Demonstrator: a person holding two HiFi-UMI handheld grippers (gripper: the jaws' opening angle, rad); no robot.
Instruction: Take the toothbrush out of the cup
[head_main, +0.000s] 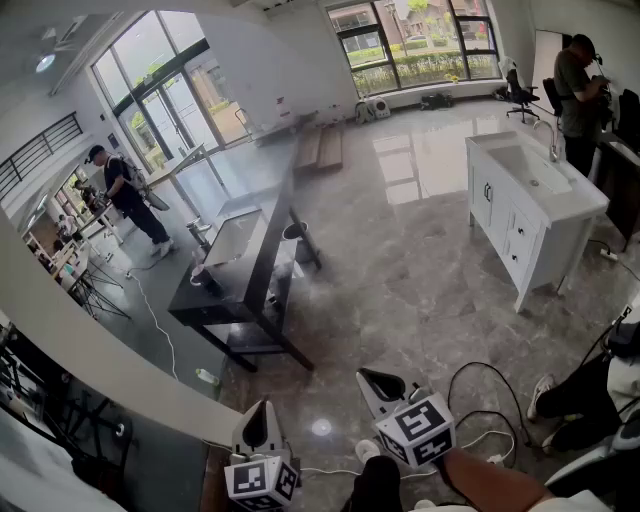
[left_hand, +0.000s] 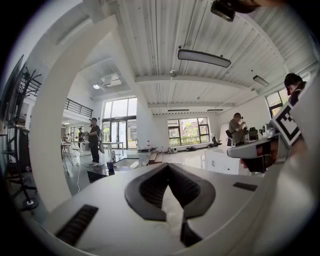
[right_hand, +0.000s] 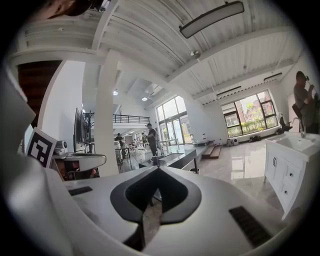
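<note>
**Both grippers shut and empty, cup far off on the black table**

The left gripper (left_hand: 167, 166) has its two black jaws pressed together. The tips meet and nothing is pinched between them. The right gripper (right_hand: 158, 170) is the same: jaws closed tip to tip and empty. Both point nearly level across the room. In the head view they sit side by side at the bottom edge, each with its marker cube behind the jaws. The person's forearm (head_main: 492, 482) runs back from the right one.

Just ahead of the grippers, black and white cables (head_main: 480, 400) loop over the glossy grey stone floor (head_main: 400, 250). At the right edge, another person's leg and shoe (head_main: 540, 396) rest on that floor.

The cup (head_main: 197, 276), small and dark, stands on the near left end of a long black table (head_main: 262, 262). It is well apart from both grippers, with open floor between. Each gripper view shows it as a small dark shape on the table beyond the closed jaw tips. The toothbrush is too small to make out in any view, so whether it stands in the cup cannot be told.

To the right of the table, well apart from it, is a white cabinet (head_main: 520, 235) with a basin in its top and a curved tap (head_main: 548, 140). A person in dark clothes (head_main: 577, 90) stands just behind the cabinet. Another person in black (head_main: 128, 198) stands beyond the far left side of the table, near tall glass doors (head_main: 165, 110).
</note>
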